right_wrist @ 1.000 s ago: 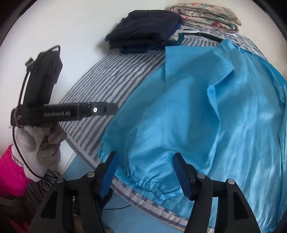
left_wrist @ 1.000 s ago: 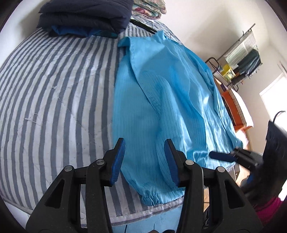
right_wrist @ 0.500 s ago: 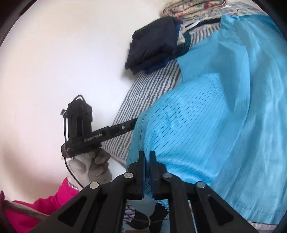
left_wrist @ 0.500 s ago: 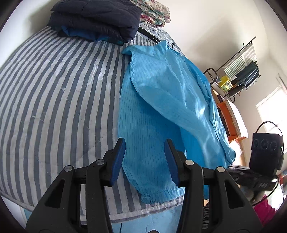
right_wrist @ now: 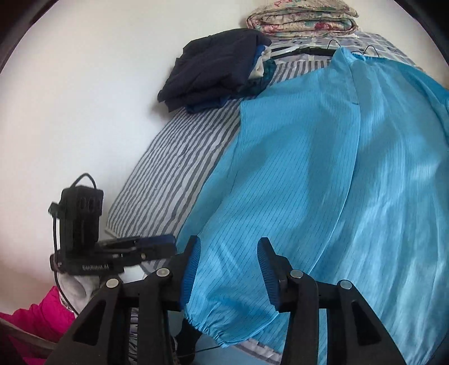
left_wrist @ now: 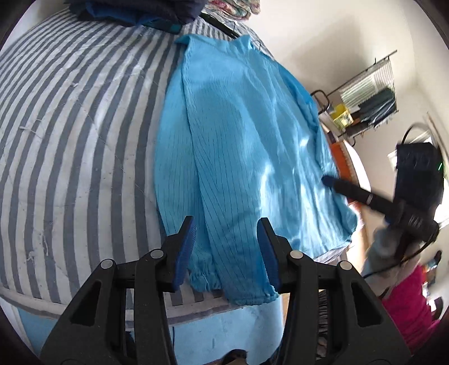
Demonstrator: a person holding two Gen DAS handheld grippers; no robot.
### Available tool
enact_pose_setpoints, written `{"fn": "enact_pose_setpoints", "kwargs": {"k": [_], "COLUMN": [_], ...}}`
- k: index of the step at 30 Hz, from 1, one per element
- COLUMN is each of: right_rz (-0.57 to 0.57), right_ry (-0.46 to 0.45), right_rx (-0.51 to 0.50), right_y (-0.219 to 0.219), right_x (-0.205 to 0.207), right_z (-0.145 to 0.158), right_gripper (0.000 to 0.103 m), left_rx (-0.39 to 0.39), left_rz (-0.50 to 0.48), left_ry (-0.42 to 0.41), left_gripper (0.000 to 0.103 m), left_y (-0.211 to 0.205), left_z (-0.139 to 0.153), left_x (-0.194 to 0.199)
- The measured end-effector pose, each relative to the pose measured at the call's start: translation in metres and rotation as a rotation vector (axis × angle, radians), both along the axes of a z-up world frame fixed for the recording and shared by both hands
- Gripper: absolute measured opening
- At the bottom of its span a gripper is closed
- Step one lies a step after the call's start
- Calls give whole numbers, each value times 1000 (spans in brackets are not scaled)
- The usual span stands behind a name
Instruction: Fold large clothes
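Observation:
A bright blue pinstriped garment [left_wrist: 247, 146] lies spread on the striped bed [left_wrist: 70, 134], with both elastic-cuffed sleeves [left_wrist: 238, 289] laid down its length to the near edge. My left gripper [left_wrist: 226, 252] hovers open just above those cuffs, its pads clear of the cloth. In the right wrist view the garment [right_wrist: 322, 182] fills the frame. My right gripper [right_wrist: 228, 266] hangs over a sleeve cuff [right_wrist: 224, 328]; its jaws are opening, with cloth below and between the pads but not pinched. The right gripper [left_wrist: 328, 181] also shows over the garment's right edge, and the left gripper [right_wrist: 165, 241] sits left of the right one.
A stack of dark folded clothes [right_wrist: 213, 70] and a floral quilt [right_wrist: 303, 14] sit at the bed's far end, with black hangers [right_wrist: 308, 50] beside them. A wire rack [left_wrist: 364, 98] stands against the wall. A gloved hand [right_wrist: 78, 286] and pink sleeve [left_wrist: 407, 303] are near the bed edge.
The right gripper went from open to shut and has opened again, swinging along the garment's near edge. The rumpled sleeve now lies straight down the garment. The left gripper dipped toward the cuffs.

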State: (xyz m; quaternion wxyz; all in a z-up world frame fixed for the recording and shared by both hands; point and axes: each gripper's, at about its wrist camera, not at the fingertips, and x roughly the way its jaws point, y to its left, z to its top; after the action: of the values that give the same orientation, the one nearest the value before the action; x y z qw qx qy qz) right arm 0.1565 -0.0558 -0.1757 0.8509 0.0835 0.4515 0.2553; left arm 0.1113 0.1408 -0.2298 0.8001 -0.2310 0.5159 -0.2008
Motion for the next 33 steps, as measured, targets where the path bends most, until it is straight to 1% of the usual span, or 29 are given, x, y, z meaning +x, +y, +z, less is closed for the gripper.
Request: {"fn": "enact_pose_setpoints", "kwargs": {"k": [2,3,4,5,6,7,8,10,13,15,17,18,20,21,22,23,24,26,28,31,33], "right_rz": [2,0,-3,-9,-18,-33,-45,-64,-57,-45,-36,-31,-21,-23,-27,-31,-37,-46,-46,-32,-23], "right_ry": [-14,-20,-27,-30,-26,-13,6,34,77,105,123,123,116,110,102,93,85,68,68,74,74], "right_rx": [-33,-65,-97,-134,-163,-183,-193,-222,-254,-288,-324,-337,-359,-361,-350,-333,-314,-301,-298,-306,-312], "right_y": [9,12,14,16,15,14,12,9,10,13,16,17,18,18,16,14,11,6,6,14,21], "right_x": [13,17,21,26,29,34,40,46,51,56,59,60,60,59,59,55,52,47,40,33,30], "right_z": [7,8,9,7,5,-1,-7,-20,-41,-56,-67,-68,-67,-64,-60,-57,-52,-48,-49,-58,-66], "right_gripper": [45,45,45,45,45,45,45,45,45,45,43,43,43,43,43,43,43,43,43,43,43], "left_rx": [32,51,64,68,73,74,80,104,158,173,186,191,171,161,145,130,115,78,45,-1,-16], "left_rz": [-6,-5,-5,-5,-12,-14,-3,9,17,2,-7,-3,19,35,60,86,111,132,136,125,107], "left_ry": [20,33,47,55,69,75,63,25,-39,-45,-29,-24,-8,-6,-12,-19,-22,-5,35,93,95], "left_gripper": [46,46,43,32,4,2,2,1,1,1,1,1,9,20,35,42,51,52,52,52,52], "left_y": [-6,-8,-9,-10,-12,-13,-11,-8,-1,-2,-5,-6,-1,2,9,14,19,27,30,27,23], "left_z": [-7,-12,-17,-20,-24,-25,-23,-14,0,0,-4,-6,-6,-6,-4,-1,0,-3,-12,-26,-31], "left_x": [4,6,9,11,13,14,12,4,-11,-15,-16,-16,-15,-14,-16,-15,-14,-10,-3,7,12]}}
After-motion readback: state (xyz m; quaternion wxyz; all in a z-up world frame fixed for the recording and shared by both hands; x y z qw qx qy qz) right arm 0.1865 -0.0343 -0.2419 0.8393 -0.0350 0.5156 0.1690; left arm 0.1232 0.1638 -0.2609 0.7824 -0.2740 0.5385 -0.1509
